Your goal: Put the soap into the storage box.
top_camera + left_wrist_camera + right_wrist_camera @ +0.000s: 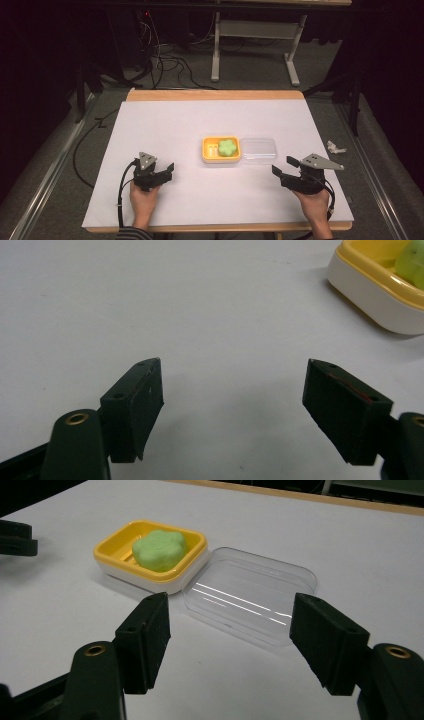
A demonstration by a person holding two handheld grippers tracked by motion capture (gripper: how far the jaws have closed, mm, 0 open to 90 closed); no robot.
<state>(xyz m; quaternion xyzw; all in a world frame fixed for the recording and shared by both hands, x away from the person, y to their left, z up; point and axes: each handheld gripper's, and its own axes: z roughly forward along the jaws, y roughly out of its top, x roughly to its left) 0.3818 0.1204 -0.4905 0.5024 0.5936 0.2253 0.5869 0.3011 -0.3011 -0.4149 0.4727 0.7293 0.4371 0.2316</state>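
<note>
A person sits at the near edge of a table [150, 200] covered in white, holding a pair of black tongs in each hand. Near the middle of the white surface stands a yellow soap dish [221, 149] with a white base, and a green flower-shaped soap [227, 147] lies inside it, toward its right half. Touching the dish on its right side lies a clear plastic lid [258, 150], flat on the table with its hollow side up.

The left tongs [170, 171] rest low over the table, to the near left of the dish and well apart from it. Their jaws stand wide apart with nothing between them but bare white surface; in the left gripper view a corner of the soap dish [380, 295] shows at the upper right, off beyond the jaws.

The right tongs [282, 166] sit to the near right, close to the clear lid but not touching it. Their jaws are also parted and grip nothing. In the right gripper view the lid [250, 595] lies just ahead between the two jaw tips, and the soap dish [150, 555] with its soap [160, 549] is beyond it to the left.

A crumpled bit of white paper [335, 147] lies on the floor past the table's right edge.
</note>
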